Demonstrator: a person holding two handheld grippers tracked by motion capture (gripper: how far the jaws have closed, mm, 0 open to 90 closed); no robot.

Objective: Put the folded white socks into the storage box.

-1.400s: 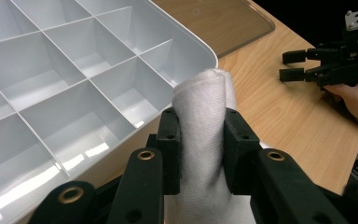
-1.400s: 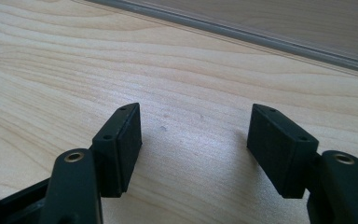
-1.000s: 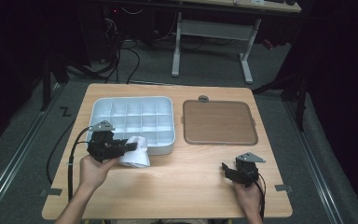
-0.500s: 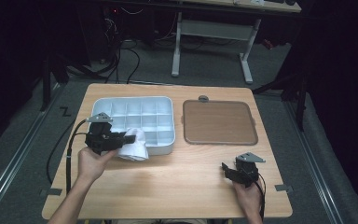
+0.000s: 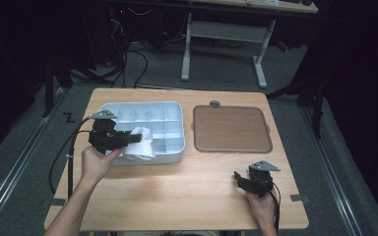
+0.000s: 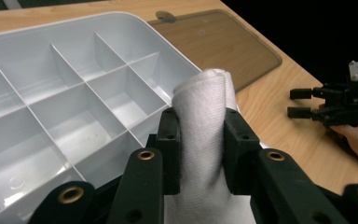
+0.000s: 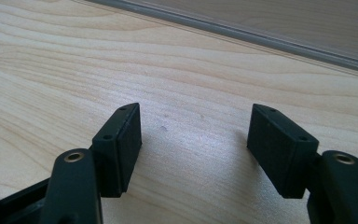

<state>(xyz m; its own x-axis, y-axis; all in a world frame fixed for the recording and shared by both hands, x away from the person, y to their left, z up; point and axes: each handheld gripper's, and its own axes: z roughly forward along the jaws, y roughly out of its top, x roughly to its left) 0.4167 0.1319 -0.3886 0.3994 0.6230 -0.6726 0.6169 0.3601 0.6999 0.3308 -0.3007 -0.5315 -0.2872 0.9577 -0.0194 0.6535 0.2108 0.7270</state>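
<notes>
Cloth (image 6: 203, 135), white and rolled, is pinched between my left gripper's (image 6: 201, 149) pads, sticking up past them at centre frame in the left gripper view. In the high view the cloth (image 5: 140, 143) hangs over the lower edge of the tray (image 5: 174, 110), centre-left of frame, with the left gripper (image 5: 125, 139) just to its left. Tray (image 6: 51, 93) is pale grey with divider walls forming compartments, all bare in the left gripper view, filling the upper left there. Brown mat (image 5: 231, 129) lies just right of the tray, mid-frame, on the wooden table (image 5: 187, 191). My right gripper (image 5: 240, 180) sits lower right in the high view, well apart from the cloth. In the right gripper view its jaws (image 7: 193, 149) stand apart, nothing between them, bare table wood (image 7: 191, 93) under them and the mat's edge (image 7: 270, 42) across the top.
</notes>
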